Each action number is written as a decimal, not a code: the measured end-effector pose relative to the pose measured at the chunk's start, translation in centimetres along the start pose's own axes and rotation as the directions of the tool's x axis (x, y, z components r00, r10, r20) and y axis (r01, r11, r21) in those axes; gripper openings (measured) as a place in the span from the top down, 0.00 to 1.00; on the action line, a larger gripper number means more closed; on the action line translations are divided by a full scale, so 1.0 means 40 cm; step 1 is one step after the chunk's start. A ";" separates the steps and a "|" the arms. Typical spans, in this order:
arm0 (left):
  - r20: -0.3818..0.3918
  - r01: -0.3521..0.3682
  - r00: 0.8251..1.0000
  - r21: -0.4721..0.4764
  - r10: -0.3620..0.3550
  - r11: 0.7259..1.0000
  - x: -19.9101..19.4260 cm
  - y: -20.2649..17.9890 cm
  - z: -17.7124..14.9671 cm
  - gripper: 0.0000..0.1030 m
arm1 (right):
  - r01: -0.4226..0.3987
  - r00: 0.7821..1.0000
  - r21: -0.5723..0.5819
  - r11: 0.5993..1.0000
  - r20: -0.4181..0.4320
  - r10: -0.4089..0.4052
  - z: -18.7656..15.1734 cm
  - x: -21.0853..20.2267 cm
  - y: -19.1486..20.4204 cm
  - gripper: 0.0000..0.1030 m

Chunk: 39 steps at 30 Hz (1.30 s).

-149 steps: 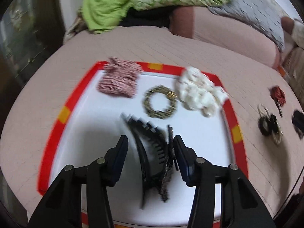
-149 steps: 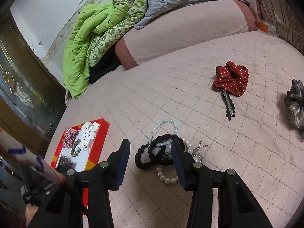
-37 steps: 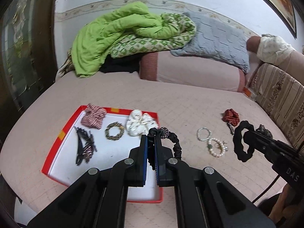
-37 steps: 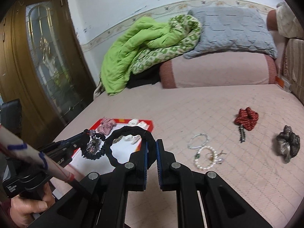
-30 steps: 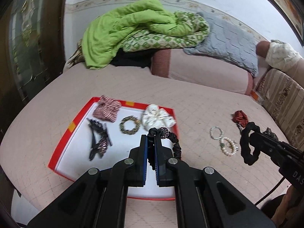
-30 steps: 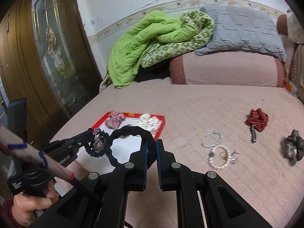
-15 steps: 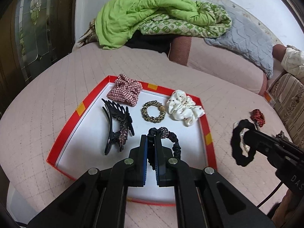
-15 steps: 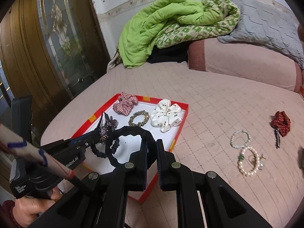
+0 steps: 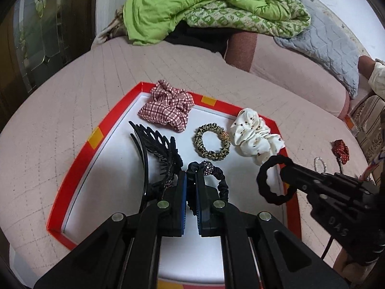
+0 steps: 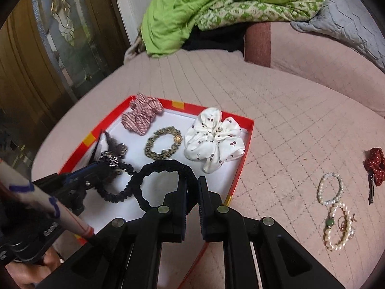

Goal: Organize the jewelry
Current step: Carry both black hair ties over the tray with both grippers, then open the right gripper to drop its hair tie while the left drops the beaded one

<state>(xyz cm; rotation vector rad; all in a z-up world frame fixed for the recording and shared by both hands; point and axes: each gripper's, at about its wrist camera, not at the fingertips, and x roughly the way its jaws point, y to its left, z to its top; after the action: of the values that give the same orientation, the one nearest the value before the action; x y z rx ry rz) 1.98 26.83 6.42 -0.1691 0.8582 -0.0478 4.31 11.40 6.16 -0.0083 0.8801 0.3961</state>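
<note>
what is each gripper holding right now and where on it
The left gripper pinches the beaded black hair tie on its band beside the sparkly bead. The right gripper pinches the plain black scrunchie at its rim.

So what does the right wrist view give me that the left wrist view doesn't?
Only the right wrist view shows the pearl bracelets fully, lying on the bed outside the tray. Only the left wrist view shows the black hair claw clearly. Both show the red tray, its checked, leopard and white scrunchies, and each gripper's jaws shut on a black hair tie above the tray.
</note>
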 end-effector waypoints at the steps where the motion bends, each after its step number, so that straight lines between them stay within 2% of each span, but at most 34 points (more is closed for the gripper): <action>1: -0.009 0.001 1.000 -0.002 -0.001 1.000 0.008 0.002 0.003 0.94 | 0.005 1.000 -0.002 1.000 -0.013 -0.005 0.002 0.012 -0.002 0.91; 6: -0.019 -0.004 1.000 -0.022 0.004 1.000 0.026 0.018 0.015 0.94 | 0.026 0.998 0.024 0.999 -0.060 -0.025 0.008 0.062 -0.018 0.90; 15: -0.056 -0.015 0.998 -0.005 0.015 1.000 0.050 0.014 0.009 0.93 | 0.012 0.995 0.043 0.999 -0.102 -0.007 0.008 0.098 -0.030 0.89; 17: -0.055 -0.019 0.998 -0.007 0.019 1.000 0.049 0.014 0.008 0.93 | 0.005 0.993 0.040 0.999 -0.120 0.000 0.010 0.099 -0.028 0.85; 19: -0.057 -0.020 0.998 -0.007 0.019 1.000 0.050 0.015 0.008 0.93 | 0.006 0.993 0.041 0.999 -0.114 -0.001 0.015 0.096 -0.029 0.72; 21: -0.058 -0.018 0.998 -0.008 0.018 1.000 0.050 0.013 0.009 0.93 | 0.001 0.994 0.038 0.999 -0.108 0.003 0.019 0.087 -0.028 0.68; 23: -0.053 -0.016 0.998 -0.009 0.016 1.000 0.046 0.014 0.009 0.92 | -0.008 0.995 0.037 0.999 -0.100 0.012 0.023 0.070 -0.028 0.68; 24: -0.048 -0.015 0.999 -0.011 0.014 1.000 0.043 0.014 0.009 0.90 | -0.012 0.995 0.037 0.999 -0.094 0.015 0.026 0.064 -0.027 0.68; 25: -0.042 -0.012 0.999 -0.014 0.011 1.000 0.038 0.014 0.010 0.84 | -0.019 0.996 0.039 0.999 -0.088 0.022 0.029 0.055 -0.028 0.68; 27: -0.029 -0.004 1.000 -0.019 0.003 1.000 0.032 0.012 0.010 0.70 | -0.035 0.997 0.050 0.998 -0.073 0.039 0.031 0.034 -0.032 0.67; 28: -0.019 -0.006 1.000 -0.018 0.005 1.000 0.027 0.010 0.010 0.60 | -0.044 0.997 0.056 0.997 -0.066 0.048 0.032 0.021 -0.035 0.65; 29: -0.012 -0.010 1.000 -0.017 0.010 1.000 0.023 0.007 0.011 0.55 | -0.053 0.997 0.061 0.997 -0.061 0.056 0.032 0.011 -0.039 0.62; 31: 0.004 -0.018 1.000 -0.011 0.018 1.000 0.015 0.001 0.012 0.54 | -0.064 0.996 0.070 0.996 -0.053 0.067 0.028 -0.008 -0.048 0.53; 39: 0.051 0.029 0.998 0.012 -0.030 0.999 -0.016 -0.029 0.008 0.54 | -0.142 0.990 0.158 0.977 0.007 0.143 -0.014 -0.100 -0.128 0.53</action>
<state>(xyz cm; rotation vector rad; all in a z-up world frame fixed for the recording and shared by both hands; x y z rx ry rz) 1.84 25.81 7.30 -0.1723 0.8038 -0.0757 3.35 5.23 8.03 0.2015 0.9176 0.4591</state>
